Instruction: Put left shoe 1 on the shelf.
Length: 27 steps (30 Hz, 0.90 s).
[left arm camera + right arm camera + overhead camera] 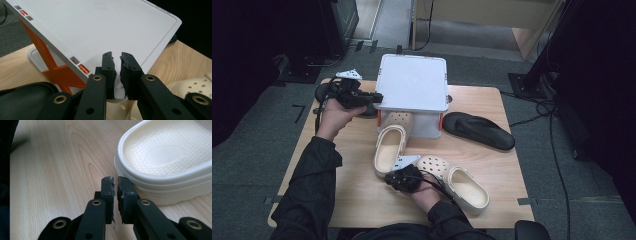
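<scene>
Left claw (116, 75) clamped on white lid (100, 30); right claw (115, 195) together beside clog (165, 162)

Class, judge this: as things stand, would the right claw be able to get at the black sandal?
Probably yes. The black sandal lies open on the table's right side, nothing on it; only a cream clog sits between it and the right claw, easily passed over.

On the wooden table (357, 200) before you stands a white lidded box (413, 82) with orange latches (441, 121), and a cream clog (389, 150) lies with its toe against the box's near side. A second cream clog (462, 185) lies toward your right, apart from the first, and a black sandal (478, 130) lies just right of the box. Black cables (562, 170) trail over the grey carpet (252, 165) on your right.
</scene>
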Each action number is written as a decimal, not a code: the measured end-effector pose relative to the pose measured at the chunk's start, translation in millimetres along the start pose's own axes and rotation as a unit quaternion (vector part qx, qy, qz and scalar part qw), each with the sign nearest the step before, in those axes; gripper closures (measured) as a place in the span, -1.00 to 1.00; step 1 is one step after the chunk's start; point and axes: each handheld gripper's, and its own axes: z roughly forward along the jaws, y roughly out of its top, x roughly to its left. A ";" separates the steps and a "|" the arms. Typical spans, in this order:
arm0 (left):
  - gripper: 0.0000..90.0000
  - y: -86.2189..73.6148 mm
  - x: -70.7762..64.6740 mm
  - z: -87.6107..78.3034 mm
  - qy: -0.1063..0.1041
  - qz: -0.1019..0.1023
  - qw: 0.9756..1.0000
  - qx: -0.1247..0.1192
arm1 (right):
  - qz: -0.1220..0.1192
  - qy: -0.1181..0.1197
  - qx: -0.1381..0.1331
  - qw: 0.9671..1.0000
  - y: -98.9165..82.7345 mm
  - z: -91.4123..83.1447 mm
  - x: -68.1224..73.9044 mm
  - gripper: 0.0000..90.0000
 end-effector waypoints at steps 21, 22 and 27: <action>0.85 -0.2 0.8 0.0 -0.008 -0.010 1.000 0.002 | 0.022 -0.062 -0.008 0.998 32.8 -6.2 -28.5 0.87; 0.85 -0.3 0.9 0.0 -0.009 -0.010 1.000 0.001 | 0.024 -0.059 -0.008 0.998 35.2 -6.4 -31.2 0.87; 0.86 -0.3 1.1 0.0 -0.010 -0.010 1.000 0.002 | 0.036 -0.063 -0.005 0.997 42.1 -4.9 -40.8 0.87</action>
